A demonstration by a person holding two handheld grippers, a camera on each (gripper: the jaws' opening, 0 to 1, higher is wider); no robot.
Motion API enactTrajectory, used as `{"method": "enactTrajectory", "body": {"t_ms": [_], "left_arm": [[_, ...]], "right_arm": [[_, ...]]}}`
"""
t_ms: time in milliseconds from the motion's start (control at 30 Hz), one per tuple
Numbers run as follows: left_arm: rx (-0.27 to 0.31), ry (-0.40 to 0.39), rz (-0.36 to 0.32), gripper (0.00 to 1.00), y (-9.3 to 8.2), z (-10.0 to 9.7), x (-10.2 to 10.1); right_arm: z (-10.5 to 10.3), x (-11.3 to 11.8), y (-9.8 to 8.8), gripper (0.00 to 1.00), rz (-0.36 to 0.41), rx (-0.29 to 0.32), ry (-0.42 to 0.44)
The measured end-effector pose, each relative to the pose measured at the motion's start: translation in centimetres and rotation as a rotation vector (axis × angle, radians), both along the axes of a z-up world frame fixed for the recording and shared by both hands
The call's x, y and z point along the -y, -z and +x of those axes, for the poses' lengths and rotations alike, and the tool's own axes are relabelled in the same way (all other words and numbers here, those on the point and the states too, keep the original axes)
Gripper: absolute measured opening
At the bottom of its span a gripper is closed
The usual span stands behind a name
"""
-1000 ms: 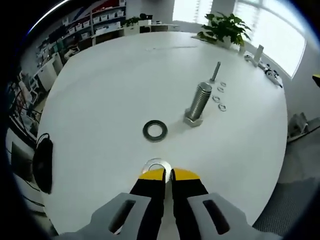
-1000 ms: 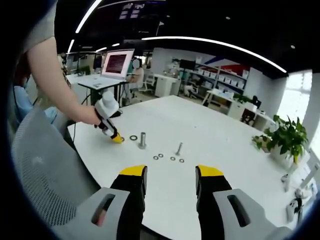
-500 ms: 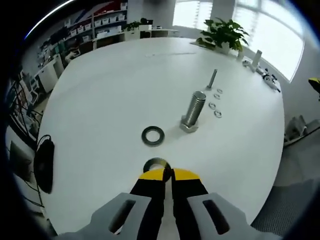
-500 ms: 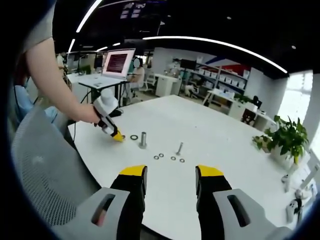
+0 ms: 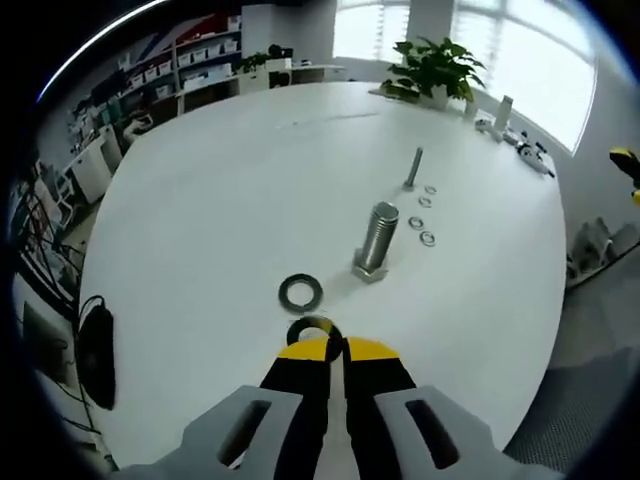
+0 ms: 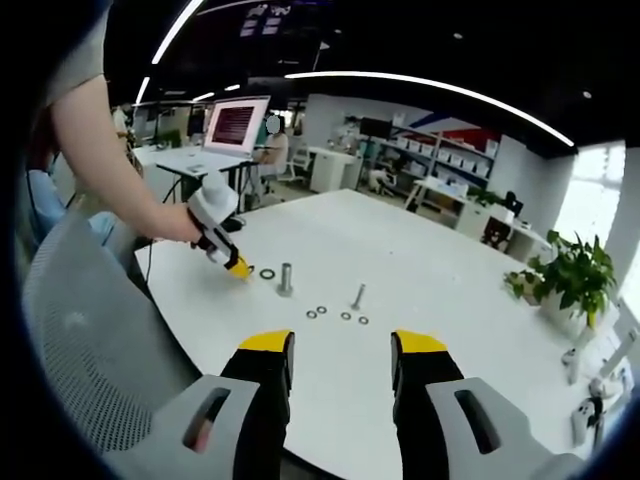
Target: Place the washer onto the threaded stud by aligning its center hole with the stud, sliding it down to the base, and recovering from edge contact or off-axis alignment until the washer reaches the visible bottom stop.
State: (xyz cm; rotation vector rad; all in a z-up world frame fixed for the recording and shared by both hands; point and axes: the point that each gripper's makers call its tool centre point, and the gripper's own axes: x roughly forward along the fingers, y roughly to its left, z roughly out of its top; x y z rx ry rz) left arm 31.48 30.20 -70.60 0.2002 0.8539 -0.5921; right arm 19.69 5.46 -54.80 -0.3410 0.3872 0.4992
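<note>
Left gripper: the yellow-tipped black left gripper (image 5: 335, 347) is sitting low over the round white table (image 5: 230, 190), its jaws pressed together on the edge of a flat grey metal washer (image 5: 312, 329); from the right gripper view the same tool (image 6: 236, 267) is showing at the far left of the table, a person's hand (image 6: 178, 233) wrapped round it.

Held washer: it is poking out just past the yellow tips, pinched at its near rim, its hole showing dark.

Second washer: another grey metal washer (image 5: 300, 293) is lying flat on the table just beyond the held one, slightly to its left, apart from the jaws; in the right gripper view it (image 6: 267, 274) is sitting between the left gripper's tip and the stud.

Stud: the thick silver threaded stud with a hex base (image 5: 375, 240) is standing upright beyond and to the right of the jaws, well apart from the held washer; seen from the other side (image 6: 286, 279) it is standing just right of the loose washer.

Small hardware: a thin silver bolt (image 5: 411, 169) is standing farther off, with four small silver washers (image 5: 421, 214) lying in a row beside it.

Right gripper: the yellow-tipped black right gripper (image 6: 340, 348) is hanging at the near edge of the table, jaws spread wide with nothing between them, well away from the stud.

Surroundings: a green potted plant (image 5: 432, 68) is sitting at the far rim of the table.
</note>
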Motion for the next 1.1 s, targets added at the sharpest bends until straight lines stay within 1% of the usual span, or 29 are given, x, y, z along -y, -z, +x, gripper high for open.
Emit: {"method": "enactTrajectory", "body": {"t_ms": [133,300,333,433,467,600,667,800,967,1100], "left_arm": [[0.037,0.058,0.022,0.01,-1.0,0.2,0.6],[0.094,0.139,0.043,0.01,-2.9,0.8,1.9],[0.114,0.168,0.054,0.01,-3.4,0.9,2.3],[0.14,0.23,0.073,0.01,-4.4,1.1,3.4],[0.155,0.262,0.089,0.01,-4.8,1.2,3.8],[0.17,0.288,0.097,0.01,-5.5,1.8,4.7],[0.165,0.296,0.097,0.01,-5.6,2.1,5.0],[0.154,0.32,0.105,0.01,-5.0,3.1,5.3],[0.142,0.362,0.136,0.01,-4.6,3.2,5.9],[0.128,0.375,0.156,0.01,-4.3,3.3,6.0]], "right_arm": [[0.0,0.1,-0.1,0.41,-0.001,0.002,0.002],[0.0,0.0,-0.1,0.41,-0.002,0.004,0.002],[0.0,0.1,-0.1,0.41,-0.003,0.004,0.002],[0.0,0.1,-0.1,0.41,-0.003,0.005,0.002],[0.0,0.1,-0.1,0.41,-0.002,0.006,0.003],[0.0,0.0,-0.1,0.41,-0.005,0.008,0.001],[0.0,0.0,-0.1,0.41,-0.007,0.008,-0.001],[0.0,0.0,-0.1,0.41,-0.007,0.01,-0.002],[0.0,0.1,-0.1,0.41,-0.007,0.011,-0.001],[0.0,0.0,-0.2,0.41,-0.008,0.012,-0.003]]}}
